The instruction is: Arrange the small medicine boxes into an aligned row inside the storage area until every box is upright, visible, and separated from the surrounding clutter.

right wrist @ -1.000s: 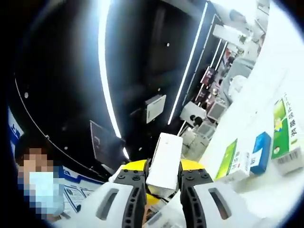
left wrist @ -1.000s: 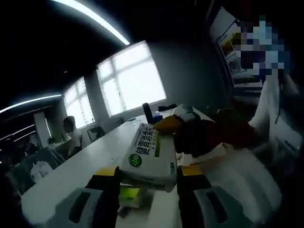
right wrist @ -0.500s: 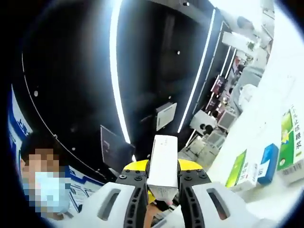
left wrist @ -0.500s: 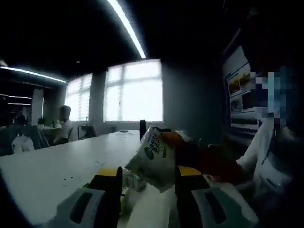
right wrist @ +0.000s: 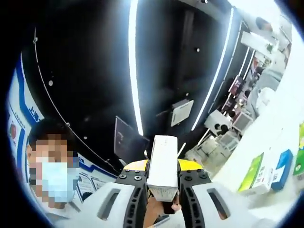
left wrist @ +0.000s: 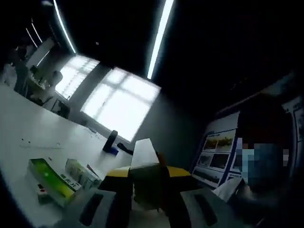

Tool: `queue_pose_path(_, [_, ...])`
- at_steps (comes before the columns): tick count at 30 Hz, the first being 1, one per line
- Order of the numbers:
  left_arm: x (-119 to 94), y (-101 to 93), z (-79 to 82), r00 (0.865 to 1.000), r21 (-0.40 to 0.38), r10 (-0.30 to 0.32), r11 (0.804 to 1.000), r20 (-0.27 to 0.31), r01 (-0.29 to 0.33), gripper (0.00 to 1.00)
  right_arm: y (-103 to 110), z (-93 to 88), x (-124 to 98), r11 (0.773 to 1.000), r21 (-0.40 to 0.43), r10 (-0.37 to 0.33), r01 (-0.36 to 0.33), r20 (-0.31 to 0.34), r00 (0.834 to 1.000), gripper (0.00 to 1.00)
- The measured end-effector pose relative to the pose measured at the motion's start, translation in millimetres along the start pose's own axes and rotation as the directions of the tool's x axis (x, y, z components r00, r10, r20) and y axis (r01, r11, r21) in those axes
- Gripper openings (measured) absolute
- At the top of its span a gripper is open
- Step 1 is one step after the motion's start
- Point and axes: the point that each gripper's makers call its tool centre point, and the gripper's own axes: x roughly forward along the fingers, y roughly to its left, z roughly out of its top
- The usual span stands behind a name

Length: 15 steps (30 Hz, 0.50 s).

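Note:
In the left gripper view my left gripper [left wrist: 145, 179] is shut on a small medicine box [left wrist: 144, 164], seen end-on with a white top and a shadowed body. Two more boxes lie on the white table [left wrist: 23, 135] at lower left: a green box [left wrist: 49, 182] and a pale box [left wrist: 80, 173]. In the right gripper view my right gripper [right wrist: 162, 172] is shut on a white medicine box [right wrist: 163, 161] that stands up between the jaws. At the right edge, a green box [right wrist: 255, 172] and a blue box [right wrist: 283, 169] stand on the table.
A dark bottle [left wrist: 110, 141] stands farther back on the table, before bright windows [left wrist: 118, 102]. A person wearing a mask [left wrist: 260, 161] is at the right, by wall posters [left wrist: 216, 152]. Office furniture [right wrist: 228, 128] lies beyond the table.
The left view has rolled and tipped up; its box, earlier tilted with the green label showing, now points end-on. The right view has tilted up, sliding the table boxes toward the edge.

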Motion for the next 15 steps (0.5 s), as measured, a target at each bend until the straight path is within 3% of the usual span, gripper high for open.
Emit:
queue_pose_path(8, [2.4,-4.2,0.3,0.999,0.004,0.034,0.999,0.008,-0.034,0.19,-3.1,3.0,-1.1,0.995,-0.093,-0.018,0.022,0.04,0.999,0.23])
queue_pose_path(10, [0.0,-1.7,9.4,0.998,0.014,0.049,0.999,0.051,-0.049,0.19,-6.2,3.5,-1.7,0.992,-0.122,-0.028,0.033,0.046,0.999,0.25])
queue_pose_path(13, [-5.5,-0.5,24.7,0.99,-0.031,0.051,0.998,0.129,-0.047,0.18,-9.3,0.8,-2.1,0.989,-0.142,-0.032,0.037,0.04,0.999,0.27])
queue_pose_path(15, [-6.3,0.1,27.0,0.988,-0.038,0.048,0.998,0.145,-0.043,0.19,-5.3,-7.0,1.4,0.99,-0.139,-0.018,0.02,0.016,1.0,0.27])
